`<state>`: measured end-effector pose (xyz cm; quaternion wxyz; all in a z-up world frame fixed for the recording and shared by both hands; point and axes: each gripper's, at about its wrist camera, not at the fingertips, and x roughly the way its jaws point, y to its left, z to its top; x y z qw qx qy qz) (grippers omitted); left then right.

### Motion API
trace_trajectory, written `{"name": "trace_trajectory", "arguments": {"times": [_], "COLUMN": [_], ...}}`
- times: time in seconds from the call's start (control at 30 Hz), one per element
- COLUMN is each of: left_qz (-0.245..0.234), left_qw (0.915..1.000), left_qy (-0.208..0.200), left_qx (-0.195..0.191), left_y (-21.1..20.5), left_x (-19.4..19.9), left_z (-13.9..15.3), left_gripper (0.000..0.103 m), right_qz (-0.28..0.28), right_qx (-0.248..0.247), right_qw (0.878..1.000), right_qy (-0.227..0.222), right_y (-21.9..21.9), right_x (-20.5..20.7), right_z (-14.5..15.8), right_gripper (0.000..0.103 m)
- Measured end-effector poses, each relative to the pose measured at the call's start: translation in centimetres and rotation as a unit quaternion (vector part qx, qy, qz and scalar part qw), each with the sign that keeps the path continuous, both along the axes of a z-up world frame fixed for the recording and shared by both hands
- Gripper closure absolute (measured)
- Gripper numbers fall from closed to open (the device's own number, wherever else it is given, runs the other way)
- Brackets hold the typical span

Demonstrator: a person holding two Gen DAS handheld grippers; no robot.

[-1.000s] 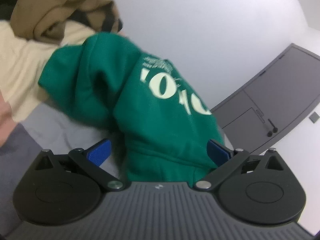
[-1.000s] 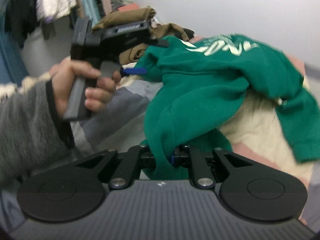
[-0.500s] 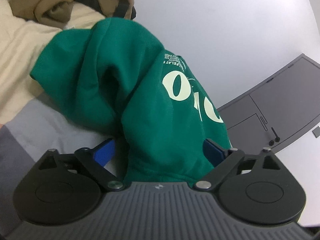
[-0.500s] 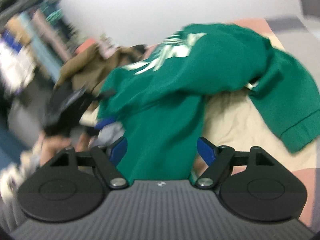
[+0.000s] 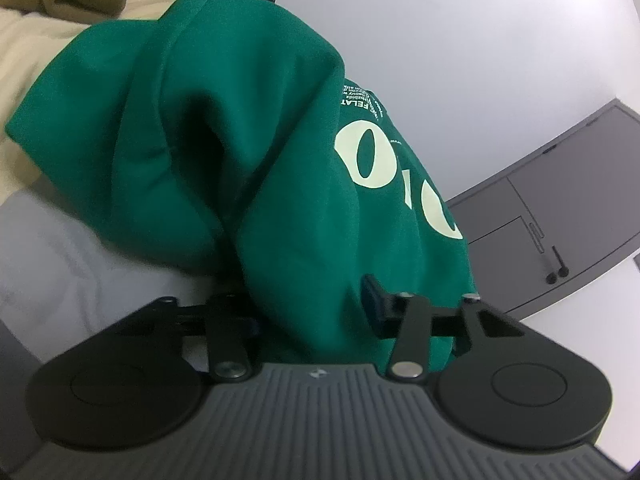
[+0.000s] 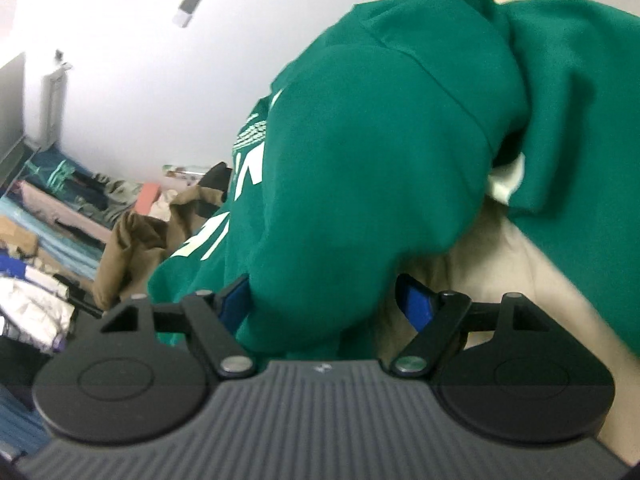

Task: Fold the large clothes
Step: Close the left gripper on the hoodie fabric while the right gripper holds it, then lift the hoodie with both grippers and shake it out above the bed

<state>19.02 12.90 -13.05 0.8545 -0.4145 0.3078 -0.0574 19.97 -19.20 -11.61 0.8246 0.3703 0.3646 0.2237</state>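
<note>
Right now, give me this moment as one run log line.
left gripper: closed on green printed sweatshirt | right gripper: open around cloth | sweatshirt bunched over cream bedding

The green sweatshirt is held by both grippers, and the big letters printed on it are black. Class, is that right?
Not quite. Both the left gripper and the right gripper do have the green sweatshirt between their fingers, but the left wrist view shows its big printed letters are pale cream, not black.

Green sweatshirt (image 5: pixel 248 152) blocks both views ahead; brown garment (image 6: pixel 132 240) perhaps crowds left.
</note>
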Motion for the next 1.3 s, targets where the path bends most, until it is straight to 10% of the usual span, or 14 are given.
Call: {"name": "trace_trajectory", "arguments": {"times": [0.3, 0.8, 1.3], "left_qz": [-0.014, -0.084, -0.057], "left_qw": [0.9974, 0.9682, 0.9442], "left_qy": [-0.059, -0.232, -0.325], "left_qx": [0.038, -0.043, 0.000], "left_y": [-2.4, -2.5, -2.2], "left_x": [-0.7, -9.9, -22.2], "left_z": [2.0, 8.6, 21.5], "left_gripper": [0.087, 0.090, 0.090], "right_qz": [0.054, 0.086, 0.053], "right_qx": [-0.043, -0.029, -0.055], "right_qw": [0.996, 0.954, 0.909], "right_qy": [-0.051, -0.285, -0.410], "right_y": [1.0, -1.2, -3.4], "right_x": [1.1, -6.9, -18.7], "right_z": [0.7, 11.0, 24.4], "right_gripper": [0.074, 0.080, 0.081]}}
